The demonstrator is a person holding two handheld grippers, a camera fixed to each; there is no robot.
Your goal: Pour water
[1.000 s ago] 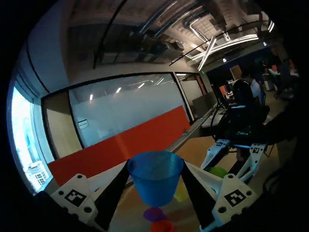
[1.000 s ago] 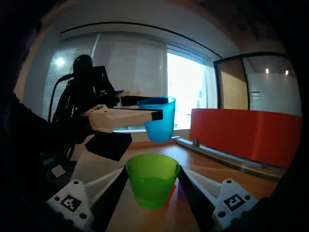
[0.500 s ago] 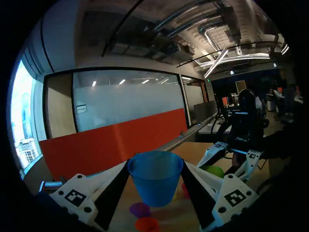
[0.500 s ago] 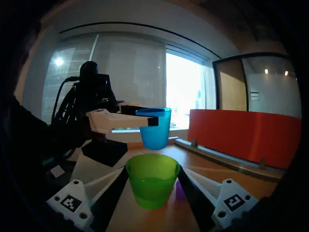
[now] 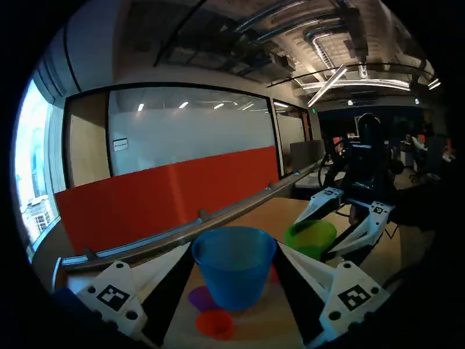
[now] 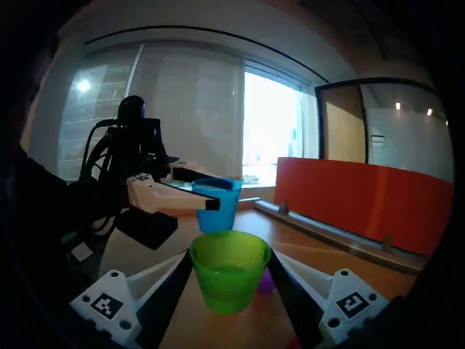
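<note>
The blue cup point(image 6: 216, 205) has dropped and swung back upright. A second ago it hung tipped and higher. Now, in the right gripper view, it sits level just past the far rim of the green cup point(image 6: 230, 279), a touch to the left.

Starting on the left, the left gripper point(image 5: 233, 256) is clamped on that blue cup, a finger pressed to each side. The cup is rim up and held off the wooden table point(image 5: 256, 216). Whether anything is inside it, I cannot tell. Below it on the table, a purple round piece point(image 5: 200, 296) and an orange round piece point(image 5: 215, 323) lie close together at the near edge.

At centre, the right gripper point(image 6: 230, 256) grips the green cup the same way, both fingers against its walls. The cup is upright, with a liquid line showing partway up through the plastic. In the left gripper view the green cup rides to the right of the blue one and farther off, the two apart.

Far right, an orange partition point(image 6: 372, 200) runs along the table's far side.
</note>
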